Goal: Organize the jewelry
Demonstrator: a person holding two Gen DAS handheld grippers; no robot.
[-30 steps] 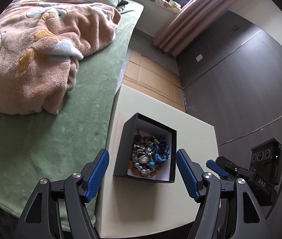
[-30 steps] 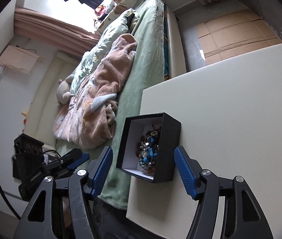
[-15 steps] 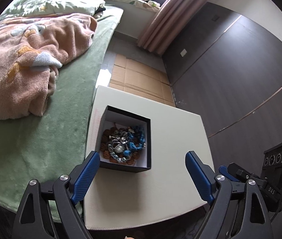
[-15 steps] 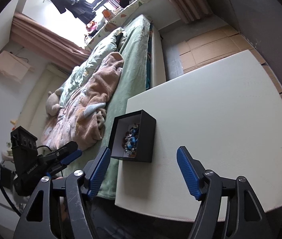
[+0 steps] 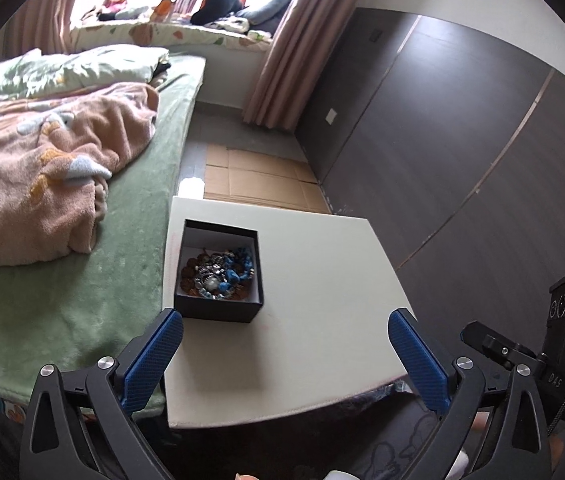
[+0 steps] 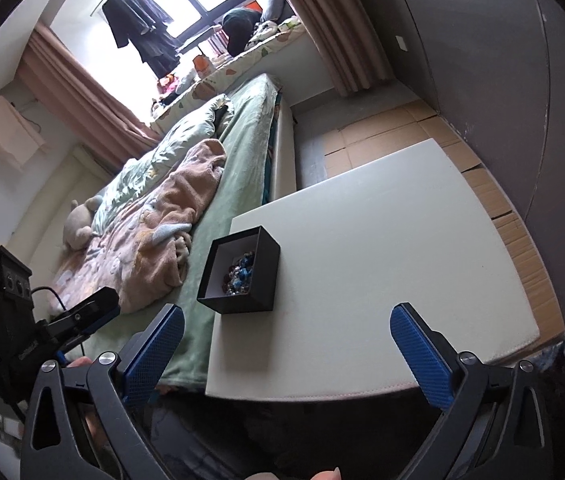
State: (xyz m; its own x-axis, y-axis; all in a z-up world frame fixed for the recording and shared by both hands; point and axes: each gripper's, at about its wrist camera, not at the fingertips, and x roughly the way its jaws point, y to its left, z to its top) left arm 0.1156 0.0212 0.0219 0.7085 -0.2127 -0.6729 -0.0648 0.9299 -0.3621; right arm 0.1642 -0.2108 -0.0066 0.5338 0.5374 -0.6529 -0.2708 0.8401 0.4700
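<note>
The small square black cardboard box with a white lining (image 5: 218, 274) sits on the pale cream square table (image 5: 322, 320), close to the table edge that runs beside the green-covered bed (image 5: 62, 300). Inside it lies a tangled heap of beaded jewelry (image 5: 218, 274), with blue, silver and brown pieces piled together.

Both grippers hang back from the box, over the near side of the table. The left gripper (image 5: 284, 354) has just been opening its jaws, and they stand spread wide with nothing between them. The right gripper (image 6: 286, 354) has likewise just been opening; its jaws are released and empty. The box touches neither tool.

Judging by the full box and bare table, the sorting seems either finished or not begun; the pictures do not settle which.

If pieces are to be lifted out, the careful way would be to steady the box with one gripper against a side wall, since it looks light and stands near the edge over the bed. The other should narrow its jaws before dipping in, then pinch a single strand at the top of the heap and draw it up slowly, as the strands will probably snag on one another.
</note>
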